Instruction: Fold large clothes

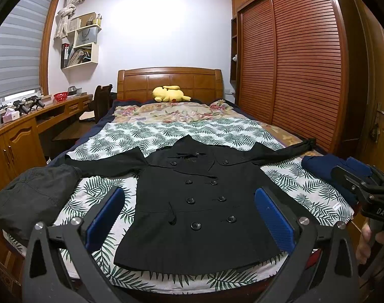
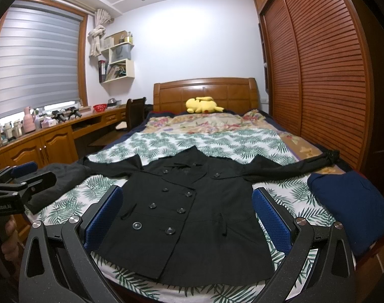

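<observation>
A crumpled dark gray jacket (image 1: 32, 197) sits at the left of the leaf-print sheet (image 1: 121, 136). The left gripper (image 1: 189, 217) hangs wide apart, holding nothing. Flat in the middle lies the black double-breasted coat (image 1: 199, 209), round shiny buttons up, sleeves spread. The right gripper (image 2: 186, 217) gapes too. A folded navy garment (image 2: 348, 204) rests rightmost.

The black coat (image 1: 199, 202) is matt woven cloth with glossy plastic-looking buttons (image 1: 196, 225). The leaf-print sheet (image 1: 166, 131) under it looks like soft cotton. Both grippers are matt, slightly grainy black plastic, the left gripper (image 1: 189, 217) with dimpled blue rubbery pads (image 1: 275, 219) and shiny metal pins. Wardrobe doors (image 1: 293, 63) and headboard (image 1: 170, 80) are varnished wood, fairly glossy. The yellow toy (image 1: 170, 94) is plush.
</observation>
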Motion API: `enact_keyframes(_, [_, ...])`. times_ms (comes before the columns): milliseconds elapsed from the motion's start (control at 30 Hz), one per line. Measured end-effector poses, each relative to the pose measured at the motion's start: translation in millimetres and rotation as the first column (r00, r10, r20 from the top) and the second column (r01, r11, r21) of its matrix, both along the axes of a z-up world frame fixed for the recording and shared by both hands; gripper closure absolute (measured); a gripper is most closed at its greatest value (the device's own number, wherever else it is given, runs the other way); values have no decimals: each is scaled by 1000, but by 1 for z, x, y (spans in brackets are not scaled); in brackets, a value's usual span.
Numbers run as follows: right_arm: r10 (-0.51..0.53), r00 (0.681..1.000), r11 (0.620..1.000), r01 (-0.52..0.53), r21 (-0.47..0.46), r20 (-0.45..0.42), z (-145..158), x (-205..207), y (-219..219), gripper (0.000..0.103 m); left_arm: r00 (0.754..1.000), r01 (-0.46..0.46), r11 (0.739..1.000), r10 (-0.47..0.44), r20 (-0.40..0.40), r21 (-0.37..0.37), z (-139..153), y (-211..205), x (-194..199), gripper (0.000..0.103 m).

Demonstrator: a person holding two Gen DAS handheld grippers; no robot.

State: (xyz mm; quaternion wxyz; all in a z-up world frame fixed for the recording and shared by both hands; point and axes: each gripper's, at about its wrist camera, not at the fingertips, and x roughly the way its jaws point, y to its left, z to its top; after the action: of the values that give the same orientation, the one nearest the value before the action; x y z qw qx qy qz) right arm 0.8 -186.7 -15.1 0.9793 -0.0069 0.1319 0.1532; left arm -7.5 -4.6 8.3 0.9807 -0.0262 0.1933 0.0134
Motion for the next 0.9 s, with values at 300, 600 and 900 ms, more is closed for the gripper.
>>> enact_keyframes(300, [1,1000,1000,-1,0,0,0,0,0,0,1000,0,1000,0,0,0,0,0,0,0])
enact_keyframes(600, [0,1000,1000,0,2,1,-1,0,0,0,1000,0,1000,0,0,0,0,1,0,0])
enact_keyframes(900, [17,999,1000,-17,-7,-30,-3,4,8,0,999,-17,1000,16,-39,-4,-14,13,12,0])
